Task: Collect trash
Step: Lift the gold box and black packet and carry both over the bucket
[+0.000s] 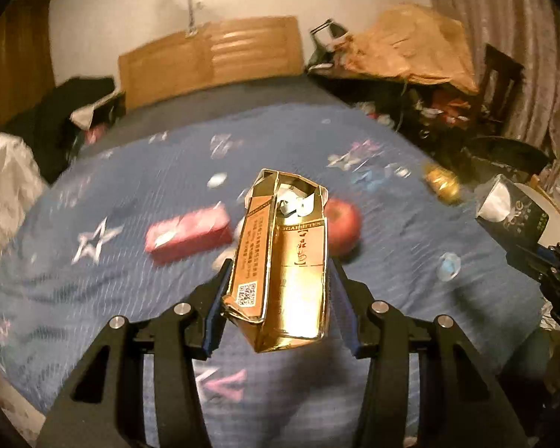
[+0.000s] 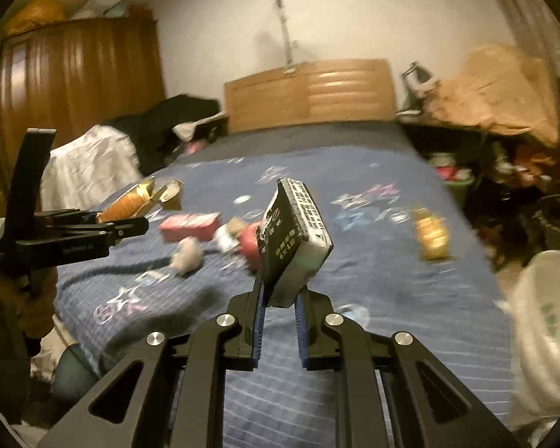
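Observation:
My left gripper (image 1: pixel 280 291) is shut on an open gold cigarette pack (image 1: pixel 283 261) and holds it above the blue bedspread (image 1: pixel 130 194). My right gripper (image 2: pixel 280 298) is shut on a black and white box (image 2: pixel 295 235), also lifted above the bed. The left gripper with the gold pack shows in the right wrist view (image 2: pixel 130 209) at the left. The black box and right gripper show at the right edge of the left wrist view (image 1: pixel 511 212). On the bed lie a pink box (image 1: pixel 188 233), a red apple (image 1: pixel 341 226), a gold wrapper (image 1: pixel 442 183) and small crumpled scraps (image 2: pixel 186 255).
A white bag (image 2: pixel 545 321) hangs open at the right of the bed. A wooden headboard (image 1: pixel 212 56) is at the far end, a wardrobe (image 2: pixel 78 82) at the left. Clothes pile at the left (image 1: pixel 3 186), clutter and a brown bag (image 1: pixel 410 44) at the right.

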The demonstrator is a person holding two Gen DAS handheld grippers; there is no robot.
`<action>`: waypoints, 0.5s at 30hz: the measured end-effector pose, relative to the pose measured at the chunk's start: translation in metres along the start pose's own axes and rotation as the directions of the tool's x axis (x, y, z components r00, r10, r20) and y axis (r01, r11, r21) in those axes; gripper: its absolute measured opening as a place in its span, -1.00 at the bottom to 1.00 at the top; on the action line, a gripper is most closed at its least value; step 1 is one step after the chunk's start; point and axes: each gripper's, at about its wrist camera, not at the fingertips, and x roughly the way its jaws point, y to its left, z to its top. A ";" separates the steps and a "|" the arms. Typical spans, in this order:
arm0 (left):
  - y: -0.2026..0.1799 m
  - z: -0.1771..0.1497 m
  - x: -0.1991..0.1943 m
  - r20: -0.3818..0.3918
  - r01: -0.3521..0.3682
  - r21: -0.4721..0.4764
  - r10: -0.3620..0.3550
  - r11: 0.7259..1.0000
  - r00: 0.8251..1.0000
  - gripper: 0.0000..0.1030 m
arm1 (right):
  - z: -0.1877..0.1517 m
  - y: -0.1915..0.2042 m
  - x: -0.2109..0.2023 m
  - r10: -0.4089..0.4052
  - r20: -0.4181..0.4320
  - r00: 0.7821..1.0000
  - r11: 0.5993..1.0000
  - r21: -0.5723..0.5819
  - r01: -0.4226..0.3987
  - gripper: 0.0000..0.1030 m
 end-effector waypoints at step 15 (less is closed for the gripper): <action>-0.212 0.084 0.001 0.139 0.142 0.265 -0.183 0.954 0.973 -0.08 | 0.015 -0.171 -0.136 -0.370 0.058 0.927 0.925 0.120 0.361 -0.69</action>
